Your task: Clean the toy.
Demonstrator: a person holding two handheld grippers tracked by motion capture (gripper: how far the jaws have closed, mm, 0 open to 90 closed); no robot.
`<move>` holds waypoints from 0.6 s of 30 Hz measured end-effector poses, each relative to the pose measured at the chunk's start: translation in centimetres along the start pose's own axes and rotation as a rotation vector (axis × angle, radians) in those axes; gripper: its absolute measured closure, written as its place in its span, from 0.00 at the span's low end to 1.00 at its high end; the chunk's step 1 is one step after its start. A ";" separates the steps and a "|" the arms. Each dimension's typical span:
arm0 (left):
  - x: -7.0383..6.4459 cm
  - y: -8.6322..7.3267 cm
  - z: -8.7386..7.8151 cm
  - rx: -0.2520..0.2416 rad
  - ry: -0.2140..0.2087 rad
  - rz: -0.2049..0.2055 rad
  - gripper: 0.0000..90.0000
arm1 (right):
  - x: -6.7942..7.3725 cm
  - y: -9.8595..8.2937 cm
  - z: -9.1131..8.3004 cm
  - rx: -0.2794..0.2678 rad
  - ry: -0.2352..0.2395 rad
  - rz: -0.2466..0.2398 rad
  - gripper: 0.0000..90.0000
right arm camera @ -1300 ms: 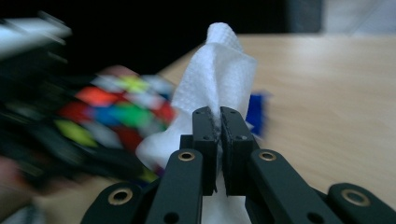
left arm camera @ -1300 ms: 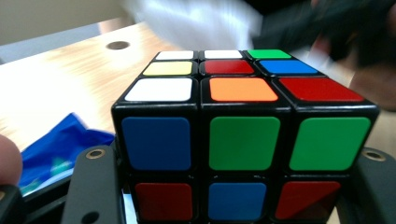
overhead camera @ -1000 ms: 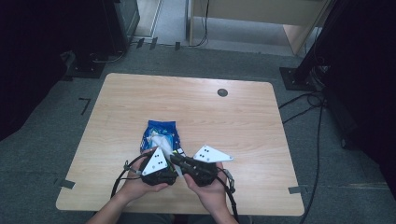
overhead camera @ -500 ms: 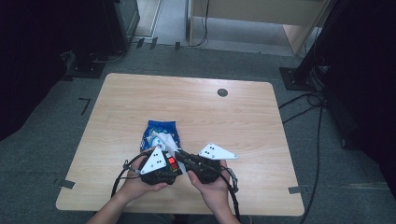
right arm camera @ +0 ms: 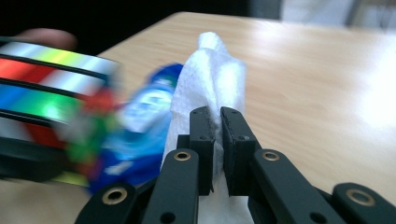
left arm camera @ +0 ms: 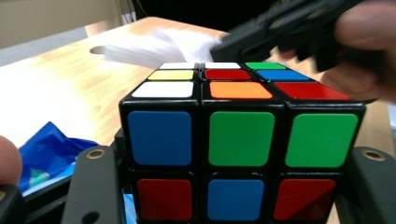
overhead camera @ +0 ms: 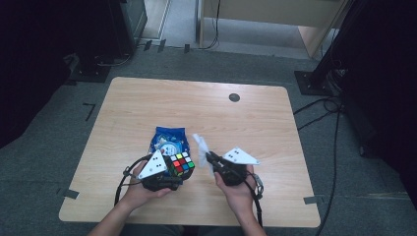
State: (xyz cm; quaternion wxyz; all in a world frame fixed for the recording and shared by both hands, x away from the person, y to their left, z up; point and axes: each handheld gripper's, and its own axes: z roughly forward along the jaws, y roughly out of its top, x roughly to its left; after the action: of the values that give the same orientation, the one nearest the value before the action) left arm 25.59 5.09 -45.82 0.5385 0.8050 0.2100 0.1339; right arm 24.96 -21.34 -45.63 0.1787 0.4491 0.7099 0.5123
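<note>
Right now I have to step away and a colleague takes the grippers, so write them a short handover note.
Left gripper: shut on the cube, held just above the table's near side; its jaws press the cube's two sides in the left gripper view.
Right gripper: shut on a white tissue, which sticks up past the jaws, beside the cube and apart from it.
Blue packet: lies on the table just beyond the cube.
Done: cube and tissue both picked up.
Left: probably wiping the cube with the tissue; whether any face has been wiped can't be told.
</note>
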 end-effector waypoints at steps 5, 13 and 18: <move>0.0 -0.2 0.4 0.020 0.025 0.000 0.38 | -0.9 0.4 -0.8 -0.056 -0.077 0.071 0.57; -0.6 -0.2 0.8 0.031 0.061 0.018 0.38 | 5.4 2.3 -1.3 -0.073 0.134 0.127 0.33; -1.0 -0.1 0.9 0.026 0.083 0.038 0.38 | 7.0 1.6 0.4 0.010 0.132 0.142 0.26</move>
State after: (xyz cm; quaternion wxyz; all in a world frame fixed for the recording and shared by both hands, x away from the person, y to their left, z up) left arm 25.09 3.92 -46.22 0.5162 0.8095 0.2185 0.1746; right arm 22.21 -15.27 -42.95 0.0928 0.4643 0.6891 0.5486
